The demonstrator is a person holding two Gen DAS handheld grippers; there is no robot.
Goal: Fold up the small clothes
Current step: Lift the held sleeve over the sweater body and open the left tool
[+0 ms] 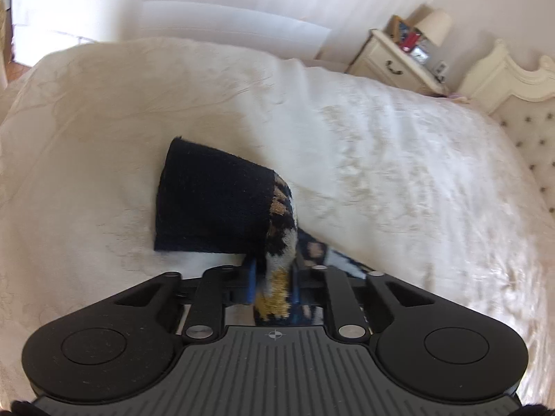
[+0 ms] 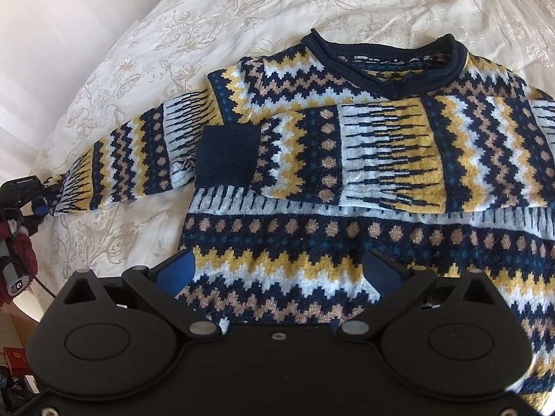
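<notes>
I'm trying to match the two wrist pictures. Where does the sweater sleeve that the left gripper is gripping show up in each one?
Left wrist view: the sleeve sits low centre, pinched in the left gripper, its dark cuff pointing up-left.
Right wrist view: the same sleeve stretches to the left edge, its end at the left gripper.
Shared landmark: the cream embroidered bedspread.

A home bedroom — cream bedspread (image 1: 347,131), tufted headboard (image 1: 534,128), nightstand (image 1: 392,59) with lamp (image 1: 435,22).
</notes>
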